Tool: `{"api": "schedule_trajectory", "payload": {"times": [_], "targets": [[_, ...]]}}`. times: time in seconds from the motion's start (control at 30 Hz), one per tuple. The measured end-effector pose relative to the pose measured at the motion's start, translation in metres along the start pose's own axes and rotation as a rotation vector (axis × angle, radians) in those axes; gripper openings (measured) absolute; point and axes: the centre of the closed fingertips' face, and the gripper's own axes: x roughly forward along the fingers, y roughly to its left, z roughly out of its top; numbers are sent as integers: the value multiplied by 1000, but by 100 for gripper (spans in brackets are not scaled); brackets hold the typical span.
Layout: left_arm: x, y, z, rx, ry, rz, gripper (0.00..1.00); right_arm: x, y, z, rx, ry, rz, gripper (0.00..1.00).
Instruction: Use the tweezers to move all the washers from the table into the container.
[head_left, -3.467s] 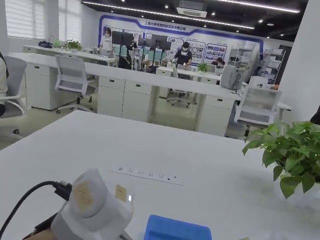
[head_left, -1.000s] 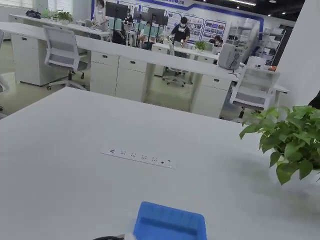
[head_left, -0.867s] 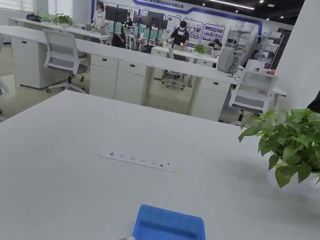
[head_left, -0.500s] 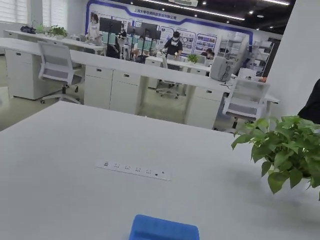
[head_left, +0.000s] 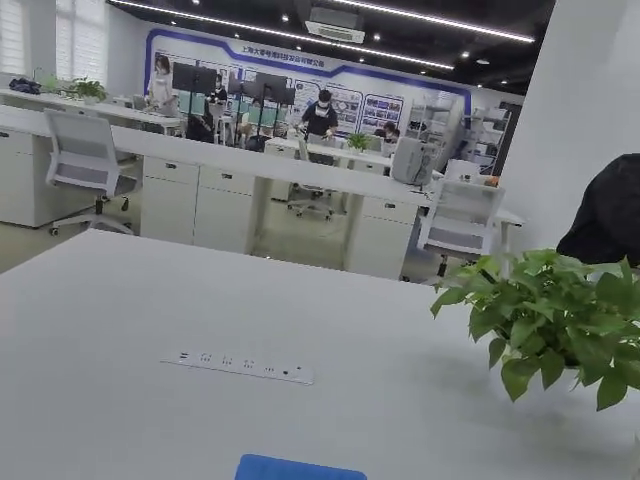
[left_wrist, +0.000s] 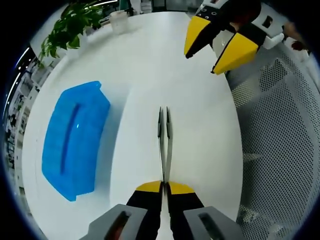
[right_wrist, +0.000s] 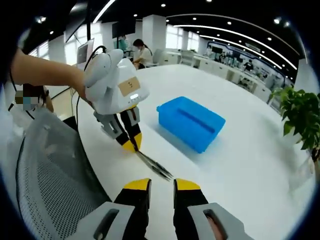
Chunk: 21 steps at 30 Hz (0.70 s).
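A white table carries a blue container and a plant, with office desks behind. The left gripper grasps tweezers; the right gripper is released.

One container; one tweezers; two tongs: left tongs, right tongs; one potted plant; one socket strip

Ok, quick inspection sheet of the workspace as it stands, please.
Surface: white table, socket strip set into it.
Job's things: blue container on the table; tweezers held over the table; washers, nothing seen.
Clutter: potted plant on the table.
Grippers: left gripper shut on the tweezers; right gripper open, holding nothing.
Cables: black cable at the left gripper's body.
Surroundings: mesh chair beside the table; office desks and people behind.
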Motion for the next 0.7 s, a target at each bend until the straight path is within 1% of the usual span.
{"api": "schedule_trajectory", "payload": {"times": [0.1, 0.17, 0.2, 0.23, 0.27, 0.3, 0.33, 0.37, 0.4, 0.43, 0.5, 0.53, 0.57, 0.6, 0.63, 0.67, 0.7], "targets": [[-1, 0, -3, -24, -8, 13, 2, -9, -4, 6, 55, -51, -25, 16], [-2, 1, -7, -48, -16, 29, 3, -12, -7, 7, 99, -67, -43, 17], [-3, 2, -8, -63, -28, 38, 3, -13, -7, 6, 101, -71, -40, 18], [-4, 4, -10, -100, -51, 57, 4, -13, -8, 6, 108, -77, -45, 19], [-5, 5, -13, -131, -62, 64, 6, -15, -10, 8, 122, -102, -60, 19], [-6, 5, -16, -178, -74, 65, 6, -16, -9, 11, 131, -119, -61, 20], [-7, 5, -19, -198, -75, 69, 7, -17, -8, 12, 150, -130, -55, 22], [-10, 6, -23, -228, -83, 84, 11, -16, -9, 13, 161, -139, -59, 24], [-13, 5, -23, -245, -97, 88, 13, -16, -10, 15, 172, -151, -70, 28], [-19, 6, -24, -285, -127, 107, 15, -17, -12, 16, 176, -162, -86, 31], [-29, 7, -22, -343, -186, 126, 17, -21, -16, 19, 165, -177, -116, 31], [-38, 8, -20, -383, -230, 141, 20, -23, -17, 22, 169, -196, -120, 32], [-44, 8, -20, -408, -256, 152, 24, -23, -17, 25, 188, -209, -119, 34], [-54, 10, -20, -462, -302, 181, 29, -23, -18, 26, 211, -215, -124, 39], [-60, 10, -20, -493, -336, 194, 37, -23, -21, 26, 220, -220, -135, 43], [-69, 9, -23, -565, -366, 208, 42, -24, -21, 26, 222, -226, -141, 45], [-75, 8, -24, -605, -401, 213, 45, -25, -22, 25, 228, -231, -146, 46]]}}
